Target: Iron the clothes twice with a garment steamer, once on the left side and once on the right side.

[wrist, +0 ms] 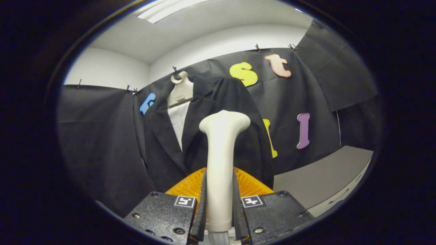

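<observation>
The tool [219, 207] is clamped on the garment steamer [220, 163], both fingers [201, 211] pressing against the sides of its pale handle, one on each flank, and the handle rises straight up between them. Up top, the steamer's head flares out wide and rounded, and it sits right in front of the black jacket [207, 132], overlapping the jacket's front on the side nearer the coloured-letter wall; whether the head is actually touching the cloth, I can't tell from here. Down at the base of the handle, a grey hose end [218, 238] peeks out just below the fingers. Behind the fingers and low against the jacket's hem there's an orange ribbed piece [250, 183], fanning out to both sides of the handle. The jacket itself hangs on a pale mannequin form [180, 90], lapels open, with a strip of white shirt [178, 124] showing in the V between them, and that strip lies off to the left of the steamer head. The mannequin's neck stands bare above the collar. Black cloth [98, 136] drapes all around behind the jacket, clipped along its upper edge. Off to the right, beyond the jacket, a grey surface [320, 173] runs along beneath the cloth wall. Overhead, a ceiling light [167, 10] glows against the white ceiling.
</observation>
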`<state>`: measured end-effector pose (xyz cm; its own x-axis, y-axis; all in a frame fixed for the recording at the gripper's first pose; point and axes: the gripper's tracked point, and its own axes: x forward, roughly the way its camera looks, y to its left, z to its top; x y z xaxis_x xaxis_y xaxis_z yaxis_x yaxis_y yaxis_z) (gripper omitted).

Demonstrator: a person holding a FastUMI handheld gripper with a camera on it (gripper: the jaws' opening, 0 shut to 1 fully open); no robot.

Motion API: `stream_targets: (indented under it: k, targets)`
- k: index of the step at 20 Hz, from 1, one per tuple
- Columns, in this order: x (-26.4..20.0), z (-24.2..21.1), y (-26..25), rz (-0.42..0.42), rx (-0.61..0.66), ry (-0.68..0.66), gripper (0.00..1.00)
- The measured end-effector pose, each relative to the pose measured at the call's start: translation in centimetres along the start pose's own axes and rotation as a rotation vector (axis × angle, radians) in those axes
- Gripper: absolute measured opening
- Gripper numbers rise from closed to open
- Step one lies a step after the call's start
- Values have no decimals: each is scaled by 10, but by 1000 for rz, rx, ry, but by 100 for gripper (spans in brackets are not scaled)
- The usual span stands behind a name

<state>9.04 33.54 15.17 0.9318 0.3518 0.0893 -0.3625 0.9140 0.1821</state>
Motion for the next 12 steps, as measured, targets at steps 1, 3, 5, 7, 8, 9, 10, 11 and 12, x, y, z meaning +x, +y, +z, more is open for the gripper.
stream_targets:
  k: [1,3,5,7,8,9,10,11,12]
  targets:
    - [-2,-7,-1,-4,0,14,36]
    - [-5,-20,-3,-7,-1,38,36]
    - [-9,-32,-5,-14,-13,57,36]
    - [-12,-46,-7,-17,-17,81,36]
    - [-14,-53,-8,-17,-16,94,36]
    - [-15,-59,-10,-18,-15,105,36]
    - [-16,-66,-12,-24,-16,118,36]
    - [-17,-72,-15,-29,-16,131,36]
    - [-19,-79,-17,-33,-16,144,36]
